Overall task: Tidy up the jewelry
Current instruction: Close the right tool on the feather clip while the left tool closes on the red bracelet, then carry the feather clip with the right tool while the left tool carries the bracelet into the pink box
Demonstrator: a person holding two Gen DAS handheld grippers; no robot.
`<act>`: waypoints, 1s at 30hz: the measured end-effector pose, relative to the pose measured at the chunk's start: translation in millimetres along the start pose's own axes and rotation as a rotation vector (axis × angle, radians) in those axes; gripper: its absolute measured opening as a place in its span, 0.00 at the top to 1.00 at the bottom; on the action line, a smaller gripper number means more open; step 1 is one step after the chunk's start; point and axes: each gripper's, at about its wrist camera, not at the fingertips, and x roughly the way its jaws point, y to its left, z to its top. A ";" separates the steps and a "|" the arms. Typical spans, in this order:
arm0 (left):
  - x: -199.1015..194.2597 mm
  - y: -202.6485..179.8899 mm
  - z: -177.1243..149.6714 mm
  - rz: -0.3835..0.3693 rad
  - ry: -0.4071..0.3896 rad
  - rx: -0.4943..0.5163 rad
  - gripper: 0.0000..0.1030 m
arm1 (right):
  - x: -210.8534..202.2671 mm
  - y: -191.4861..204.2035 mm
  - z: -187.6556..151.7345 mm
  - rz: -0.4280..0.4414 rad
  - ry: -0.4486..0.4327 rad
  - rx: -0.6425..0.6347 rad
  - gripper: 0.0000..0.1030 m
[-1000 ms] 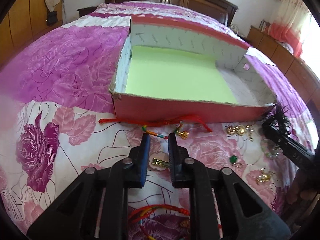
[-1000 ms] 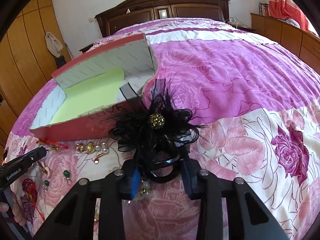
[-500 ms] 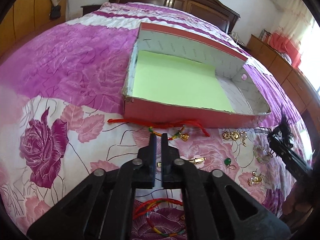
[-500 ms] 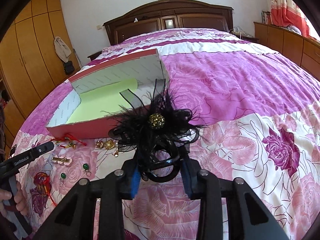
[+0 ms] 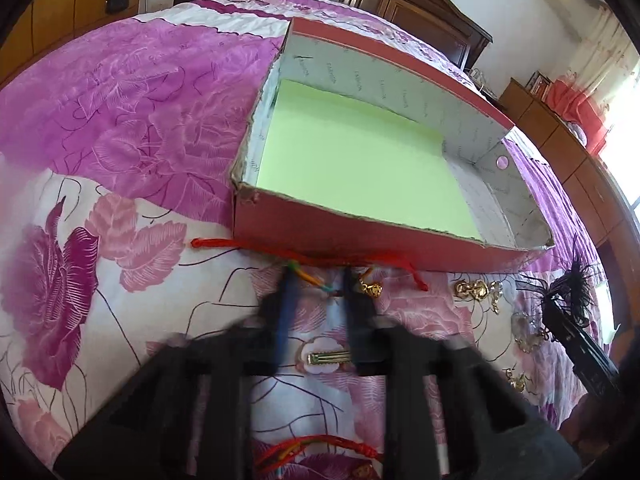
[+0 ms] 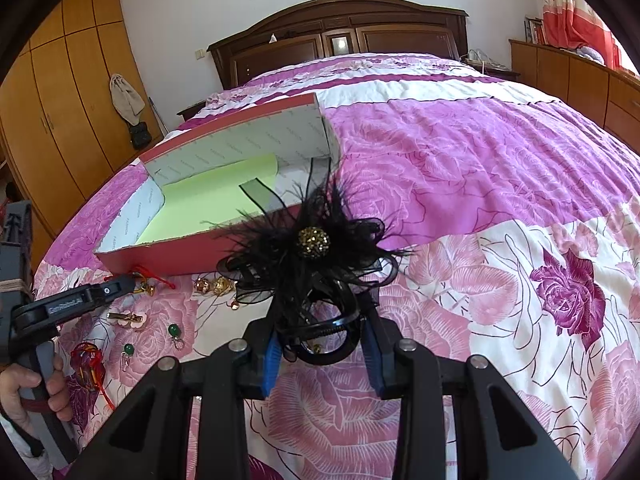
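Left wrist, left claw [image 5: 318,280] motion-blurred, gold clip [image 5: 329,358] half-hidden

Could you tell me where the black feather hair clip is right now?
The black feather hair clip is held in the right gripper, above the bedspread just right of the red box.

box [image 5: 360,236] on bed [image 5: 120,120], jewelry [image 5: 476,290] before it

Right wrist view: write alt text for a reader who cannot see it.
The right gripper holds a black feathered hair clip in its jaws over a pink floral bedspread. Behind it sits an open red box with a green lining. Loose jewelry lies in front of the box, near the left gripper.
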 end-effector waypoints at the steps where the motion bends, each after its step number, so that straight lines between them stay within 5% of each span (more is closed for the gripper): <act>1: -1.5 -0.4 -0.6 -0.009 -0.004 0.011 1.00 | -0.2 -0.1 -0.1 0.000 -0.001 0.000 0.64; 19: -66.3 -23.9 1.7 -0.067 -0.179 0.150 1.00 | -28.5 13.9 1.1 0.044 -0.081 -0.019 0.64; 30: -81.1 -46.9 24.5 -0.046 -0.292 0.249 1.00 | -45.3 38.6 30.6 0.081 -0.179 -0.085 0.64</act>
